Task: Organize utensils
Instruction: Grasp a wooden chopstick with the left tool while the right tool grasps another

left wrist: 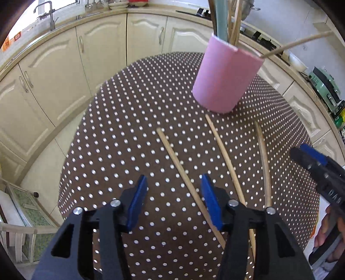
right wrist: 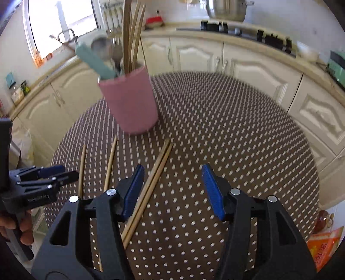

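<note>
A pink holder (left wrist: 226,79) stands on the dotted brown table (left wrist: 129,129), holding several wooden chopsticks and a teal-handled utensil (right wrist: 94,60); it also shows in the right wrist view (right wrist: 129,101). Loose chopsticks lie on the cloth in front of it: one (left wrist: 183,172) runs between my left gripper's fingers, another (left wrist: 226,159) lies to its right, and a third (left wrist: 264,159) further right. My left gripper (left wrist: 174,200) is open above the table. My right gripper (right wrist: 172,189) is open over a pair of chopsticks (right wrist: 151,185). Two single chopsticks (right wrist: 110,163) lie to its left.
Cream kitchen cabinets (left wrist: 64,75) curve around behind the table, with a sink tap (left wrist: 50,15) and a stove (right wrist: 248,32) on the counter. The right gripper shows at the left view's right edge (left wrist: 319,170); the left gripper shows at the right view's left edge (right wrist: 43,178).
</note>
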The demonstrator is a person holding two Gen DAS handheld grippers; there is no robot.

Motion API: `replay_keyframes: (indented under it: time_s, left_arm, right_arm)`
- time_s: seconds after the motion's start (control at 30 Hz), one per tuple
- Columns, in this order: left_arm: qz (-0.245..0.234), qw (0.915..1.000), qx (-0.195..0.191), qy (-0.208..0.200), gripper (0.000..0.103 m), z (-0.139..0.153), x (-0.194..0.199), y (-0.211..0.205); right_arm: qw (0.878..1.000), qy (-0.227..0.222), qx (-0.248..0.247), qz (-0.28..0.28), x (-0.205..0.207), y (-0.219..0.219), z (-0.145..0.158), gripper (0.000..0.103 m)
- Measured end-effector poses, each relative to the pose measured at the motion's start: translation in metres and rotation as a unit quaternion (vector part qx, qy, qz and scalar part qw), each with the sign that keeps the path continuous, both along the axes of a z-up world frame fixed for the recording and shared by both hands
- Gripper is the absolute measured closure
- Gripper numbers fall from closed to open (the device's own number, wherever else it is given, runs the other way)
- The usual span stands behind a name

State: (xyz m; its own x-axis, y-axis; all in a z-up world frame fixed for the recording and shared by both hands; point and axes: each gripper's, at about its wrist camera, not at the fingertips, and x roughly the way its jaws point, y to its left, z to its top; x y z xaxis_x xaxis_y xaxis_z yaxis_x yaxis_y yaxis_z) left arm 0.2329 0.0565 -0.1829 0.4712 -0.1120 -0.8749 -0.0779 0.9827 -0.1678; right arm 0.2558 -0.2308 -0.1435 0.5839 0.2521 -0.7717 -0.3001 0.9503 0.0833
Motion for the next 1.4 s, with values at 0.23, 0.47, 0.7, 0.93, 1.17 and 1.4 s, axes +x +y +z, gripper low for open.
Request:
replay_keyframes:
  time_s: [0.23, 0.47, 0.7, 0.93, 1.17, 1.4]
  left_arm:
    - [-0.016, 0.9985, 0.049, -0.019, 0.070, -0.008, -0.001, -0.012]
    - [-0.040, 0.9963, 0.067, -0.035, 0.086, -0.003, 0.013, -0.019]
    - [-0.077, 0.9932, 0.073, -0.048, 0.090, -0.004, 0.030, -0.036]
    - [-0.079, 0.9944, 0.057, -0.043, 0.091, -0.005, 0.036, -0.036]
    - [-0.067, 0.9970, 0.020, -0.034, 0.097, -0.005, 0.040, -0.022]
    - [-0.057, 0.9959, -0.014, -0.069, 0.098, 0.010, 0.030, -0.008]
  right_arm:
    - [0.999, 0.017, -0.030, 0.010, -0.009, 0.012, -0.024, 0.047]
    - [0.999, 0.009, -0.053, 0.009, -0.015, 0.022, -0.031, 0.047]
    - [0.999, 0.026, -0.043, 0.006, -0.003, 0.017, -0.027, 0.047]
    - [0.997, 0.038, -0.063, 0.026, 0.008, 0.033, -0.028, 0.054]
    - [0.996, 0.067, -0.047, 0.045, 0.020, 0.030, -0.023, 0.094]
    - [0.997, 0.064, 0.017, 0.032, 0.022, 0.005, -0.015, 0.097]
